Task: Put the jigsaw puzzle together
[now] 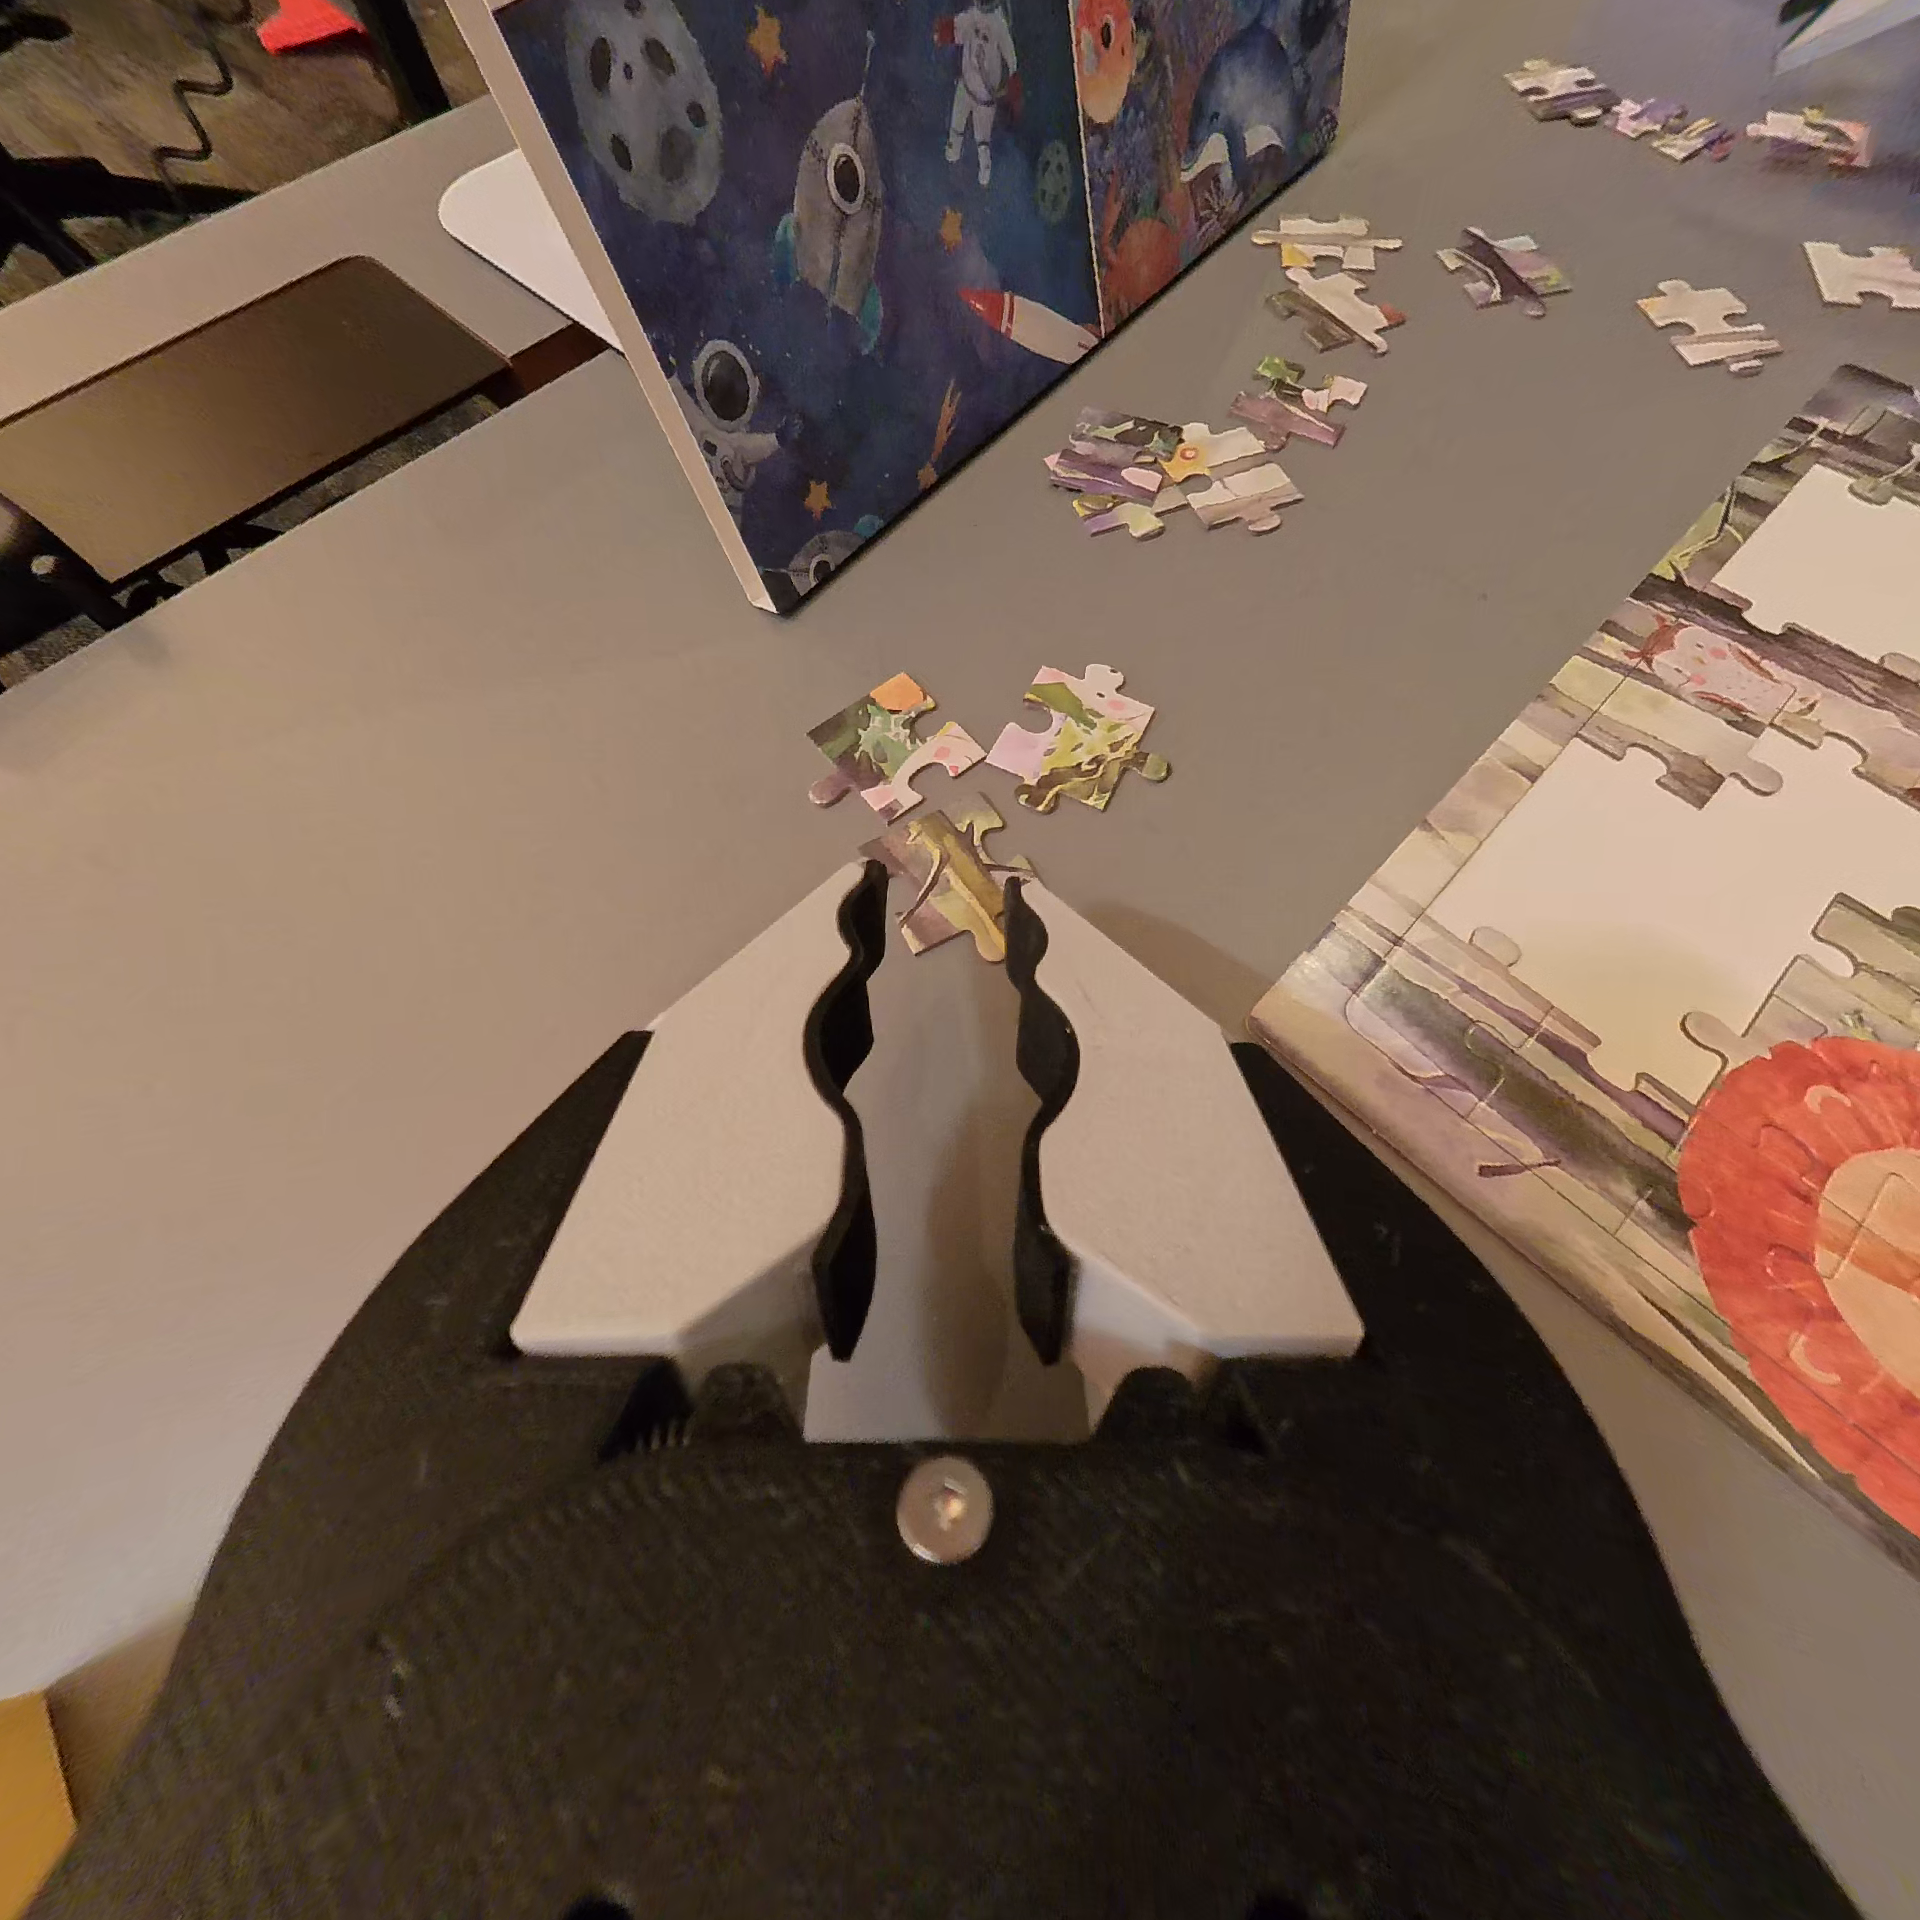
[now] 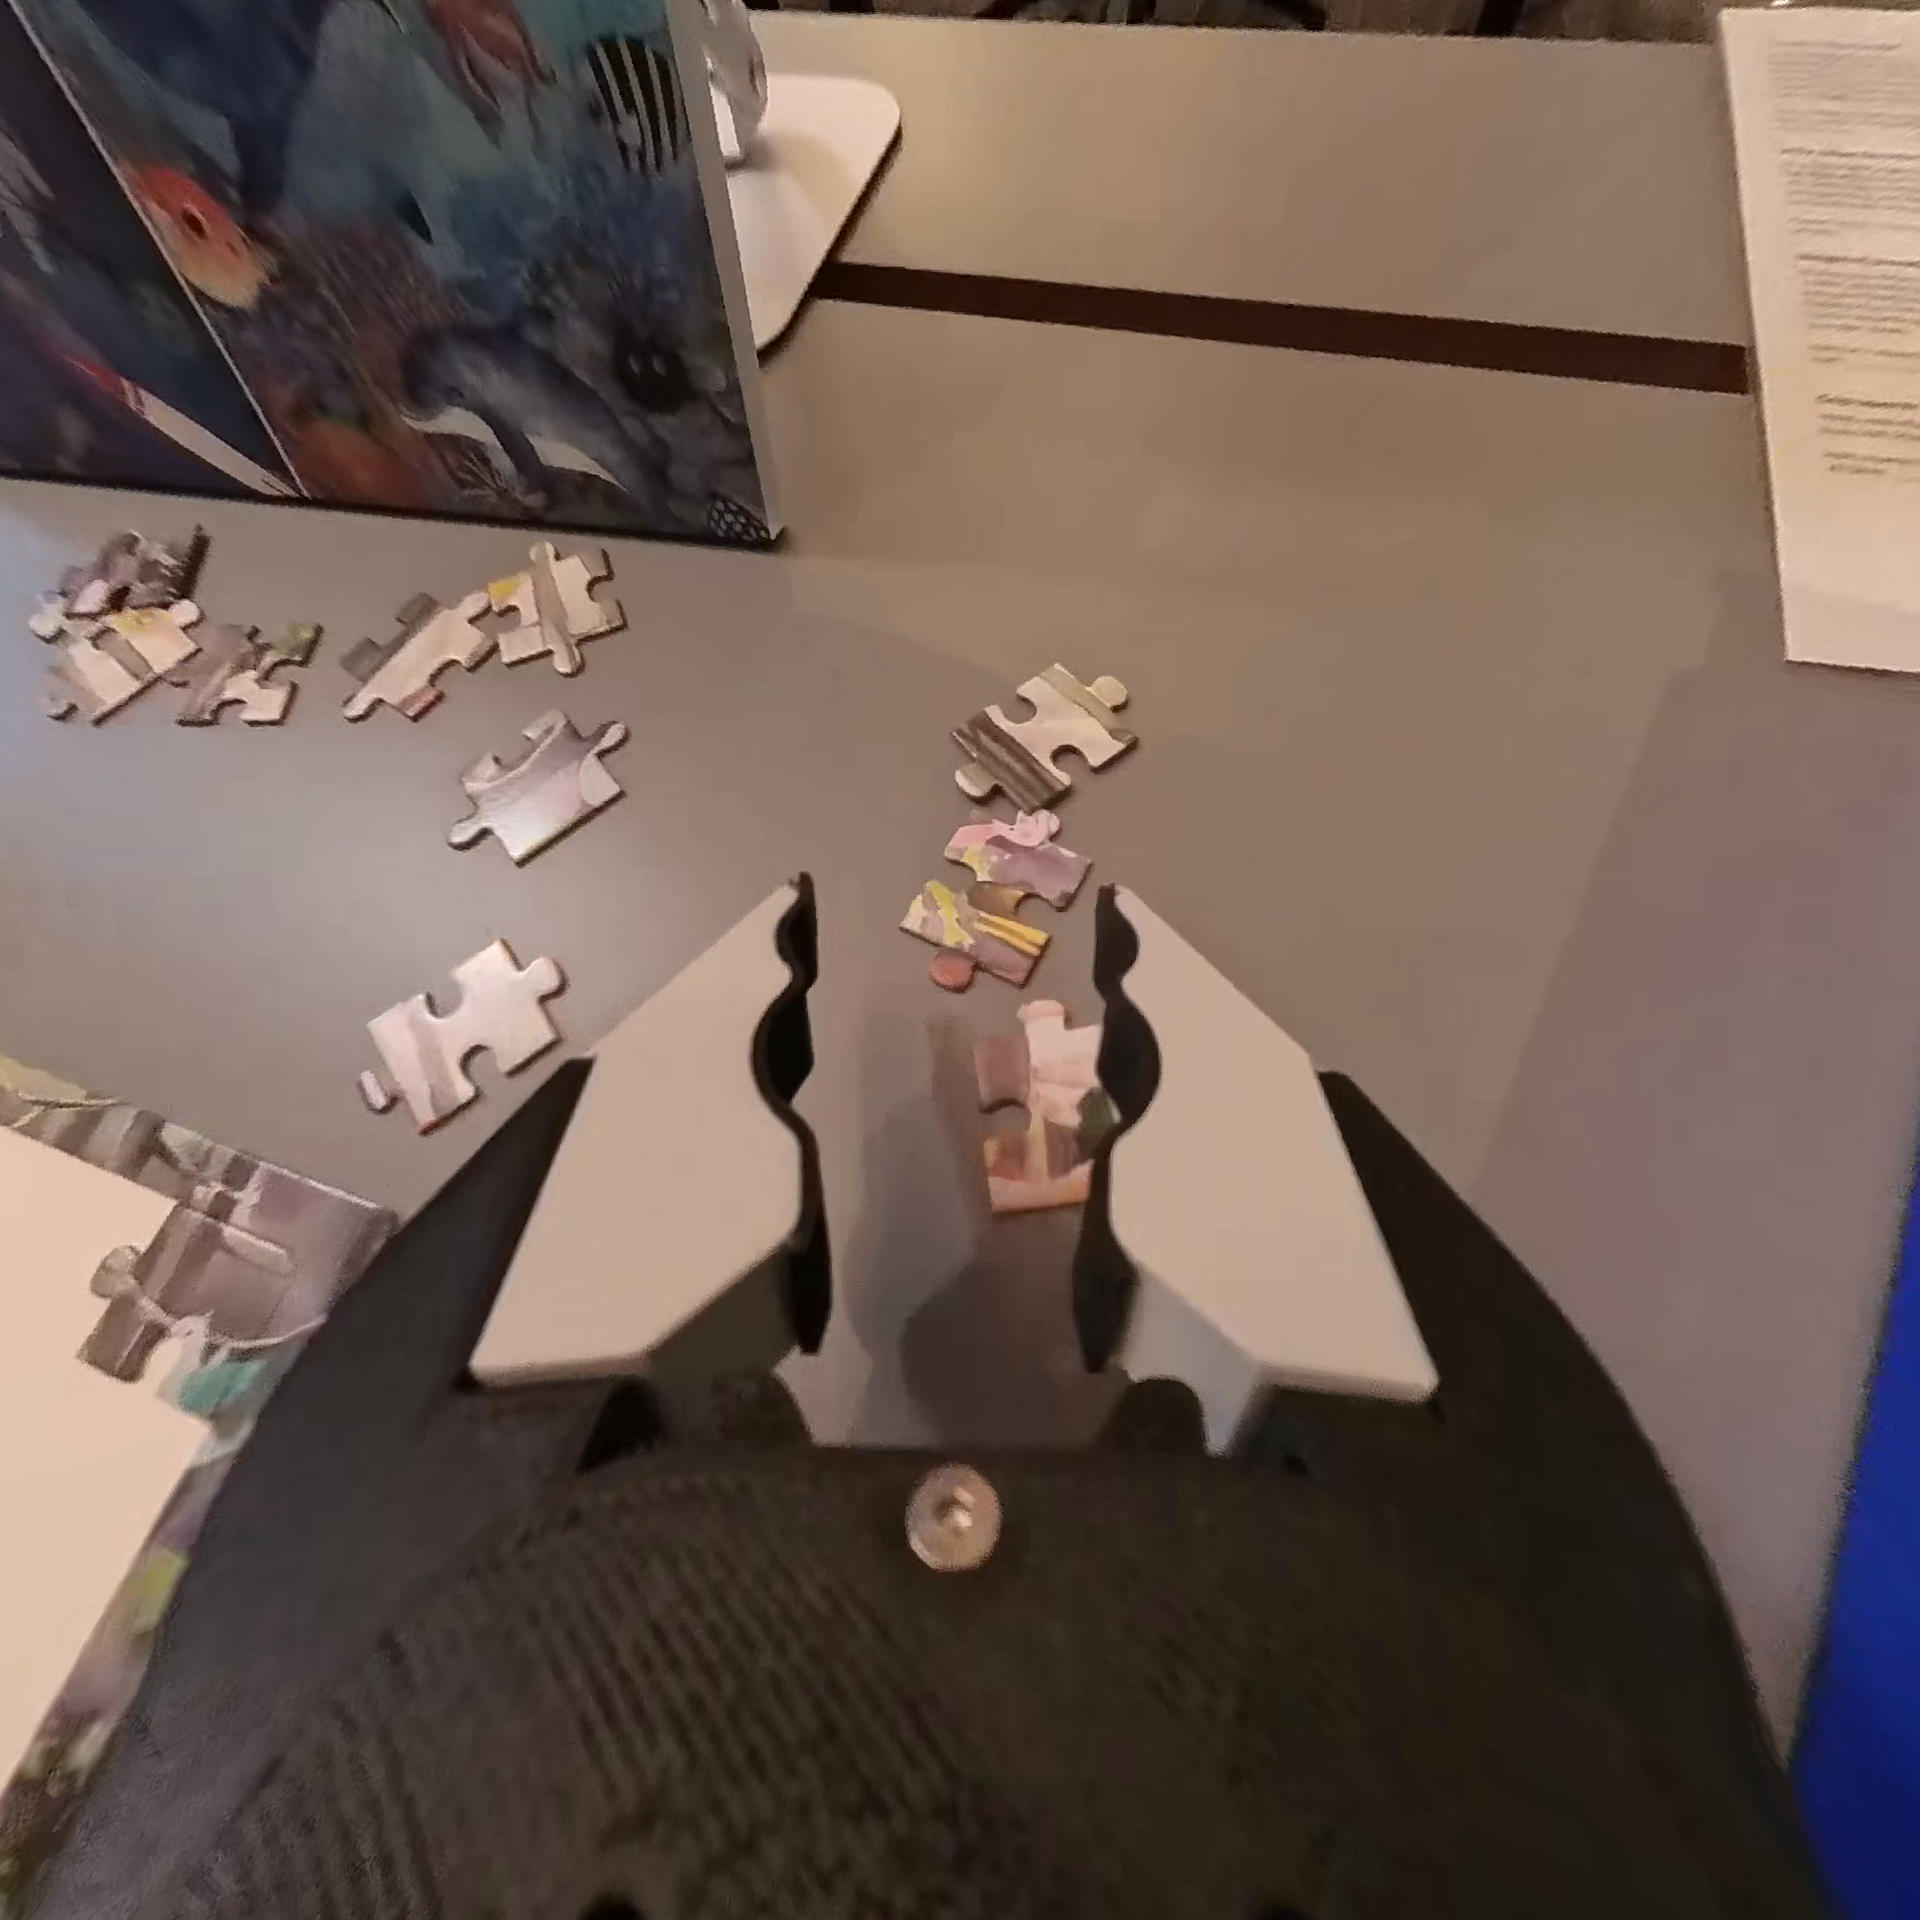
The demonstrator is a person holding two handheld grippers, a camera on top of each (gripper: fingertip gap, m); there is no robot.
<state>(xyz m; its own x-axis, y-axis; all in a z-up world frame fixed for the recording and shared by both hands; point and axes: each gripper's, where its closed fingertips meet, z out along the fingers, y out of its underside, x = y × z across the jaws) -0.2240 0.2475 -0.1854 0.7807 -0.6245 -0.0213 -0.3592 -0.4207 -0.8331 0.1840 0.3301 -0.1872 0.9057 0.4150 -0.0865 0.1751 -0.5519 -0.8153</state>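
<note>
The left gripper [image 1: 943, 883] is clamped on a green-yellow puzzle piece [image 1: 951, 883] at frame centre. The right gripper [image 2: 956, 904] stands apart over loose pieces [image 2: 992, 894]. The puzzle board [image 1: 1621, 935] occupies the right edge.

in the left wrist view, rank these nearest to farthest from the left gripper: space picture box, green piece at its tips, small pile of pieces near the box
1. green piece, between the left gripper tips
2. small pile, ahead and right
3. space picture box, standing farthest back
</note>
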